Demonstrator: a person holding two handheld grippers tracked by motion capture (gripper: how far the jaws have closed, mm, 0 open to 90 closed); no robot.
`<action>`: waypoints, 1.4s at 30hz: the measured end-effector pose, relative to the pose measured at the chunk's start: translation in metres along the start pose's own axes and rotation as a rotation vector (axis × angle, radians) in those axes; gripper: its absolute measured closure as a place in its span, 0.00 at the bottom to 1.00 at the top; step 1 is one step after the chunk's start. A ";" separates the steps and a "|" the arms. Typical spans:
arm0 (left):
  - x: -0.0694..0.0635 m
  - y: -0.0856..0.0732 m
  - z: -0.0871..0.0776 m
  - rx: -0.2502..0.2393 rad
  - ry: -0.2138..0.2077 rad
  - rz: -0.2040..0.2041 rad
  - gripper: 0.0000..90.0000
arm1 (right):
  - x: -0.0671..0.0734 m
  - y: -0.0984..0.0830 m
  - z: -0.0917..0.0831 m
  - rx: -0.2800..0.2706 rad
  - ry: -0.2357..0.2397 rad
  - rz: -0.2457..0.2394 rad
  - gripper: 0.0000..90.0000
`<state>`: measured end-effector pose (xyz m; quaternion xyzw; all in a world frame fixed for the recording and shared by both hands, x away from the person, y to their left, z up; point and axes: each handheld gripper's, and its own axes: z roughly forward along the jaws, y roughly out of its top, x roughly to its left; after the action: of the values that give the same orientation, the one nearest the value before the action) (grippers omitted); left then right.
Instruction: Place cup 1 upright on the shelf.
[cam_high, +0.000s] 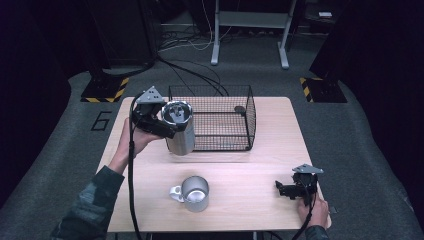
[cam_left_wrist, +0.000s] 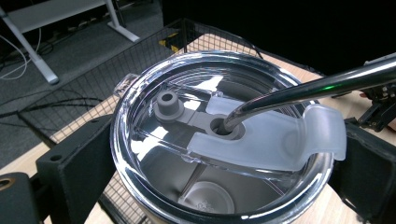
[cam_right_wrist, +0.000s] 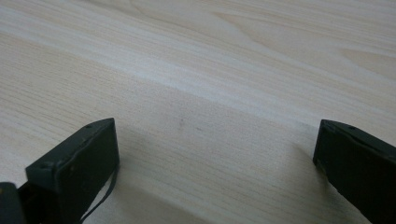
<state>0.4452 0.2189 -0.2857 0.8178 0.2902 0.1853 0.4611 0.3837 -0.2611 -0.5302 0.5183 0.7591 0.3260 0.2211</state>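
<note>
Step in hand: you are carrying the steel tumbler (cam_high: 180, 127), apparently toward the wire basket (cam_high: 248, 116) just beside it.
Where the tumbler is: at the basket's near-left corner, outside the mesh, leaning toward you; whether its base touches the table (cam_high: 240, 170) you cannot tell from the high view.
Left gripper (cam_high: 165, 123): closed on the tumbler just under its rim, one black jaw on each side in the left gripper view, the clear lid (cam_left_wrist: 140, 116) between them.
Doing it well: keep the squeeze steady, since smooth steel probably slips; lift until the base clears the top wire, then bring it upright before lowering.
Watch: the metal straw (cam_left_wrist: 317, 86) juts out of the lid's slot and could catch the mesh, so turn it away from the wire.
Left hand pose: your forearm comes in from the lower left, wrist cocked so the gripper points across toward the basket.
Right gripper (cam_high: 284, 189): resting low on the table near the right front corner, jaws wide apart, holding nothing.
Other thing: the steel mug (cam_high: 194, 192) stands at the front centre, well apart from both grippers.
</note>
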 end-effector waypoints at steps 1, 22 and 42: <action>0.000 0.002 0.001 0.000 0.000 0.003 0.04 | 0.000 0.000 0.000 0.000 0.000 0.000 0.00; 0.018 0.037 0.022 0.000 0.026 0.007 0.04 | 0.000 0.000 0.000 0.000 0.000 0.000 0.00; 0.039 0.070 0.061 0.046 0.071 0.015 0.04 | 0.000 0.000 0.000 -0.001 0.000 0.001 0.00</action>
<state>0.5317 0.1762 -0.2548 0.8233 0.3045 0.2107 0.4301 0.3837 -0.2611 -0.5303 0.5187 0.7587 0.3263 0.2212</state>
